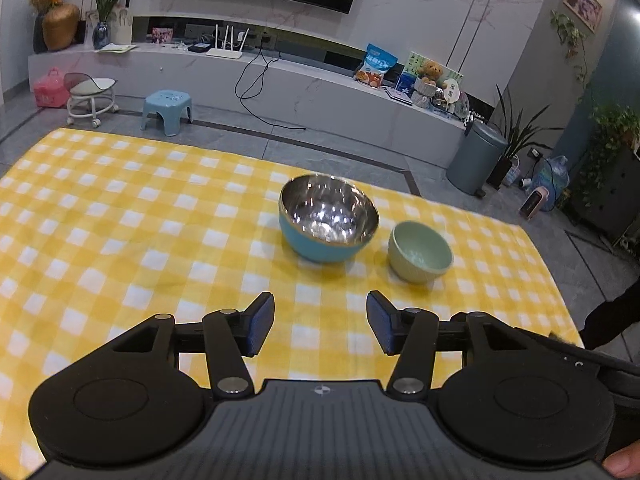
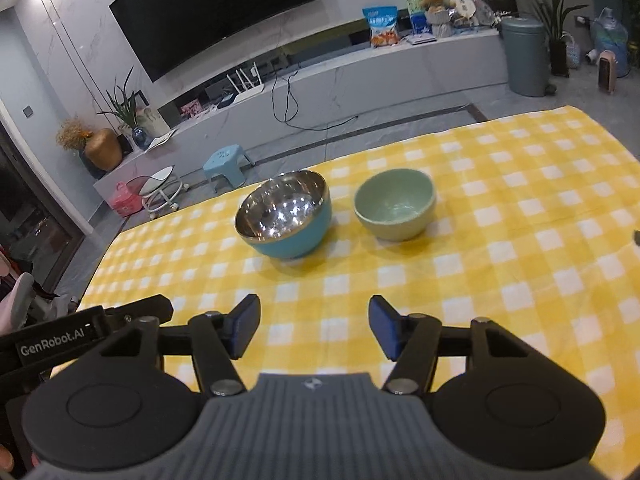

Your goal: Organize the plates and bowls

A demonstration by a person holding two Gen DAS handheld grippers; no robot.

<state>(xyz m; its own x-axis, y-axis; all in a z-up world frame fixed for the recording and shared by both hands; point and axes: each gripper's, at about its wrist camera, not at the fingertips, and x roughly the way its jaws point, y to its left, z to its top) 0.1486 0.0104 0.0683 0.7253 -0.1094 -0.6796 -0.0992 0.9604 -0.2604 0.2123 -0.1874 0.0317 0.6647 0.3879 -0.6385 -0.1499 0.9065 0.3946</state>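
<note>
**Both grippers hanging empty short of two bowls**

Right now two bowls are sitting upright and close together, not quite touching, toward the far side of the yellow checked tablecloth [image 1: 120,208]: a steel-lined blue bowl [image 1: 328,218] and a smaller pale green ceramic bowl [image 1: 420,251]. No plates are showing in either view.

The left gripper [image 1: 320,322] is hovering over the cloth with its jaws standing apart and nothing between the blue pads. From it, the blue bowl is lying nearly straight ahead, while the green bowl is lying ahead and off to the right. The right gripper [image 2: 312,326] is likewise spread and empty; from it, the blue bowl [image 2: 286,216] is sitting ahead and slightly left, the green bowl [image 2: 394,204] ahead and to the right.

Both grippers are looking down on the bowls from well short of them, and neither is clearly nearer. Judging by the layout, nesting the green bowl inside the blue one is the likely step, and the right gripper is lining up better with the green bowl's rim.
</note>
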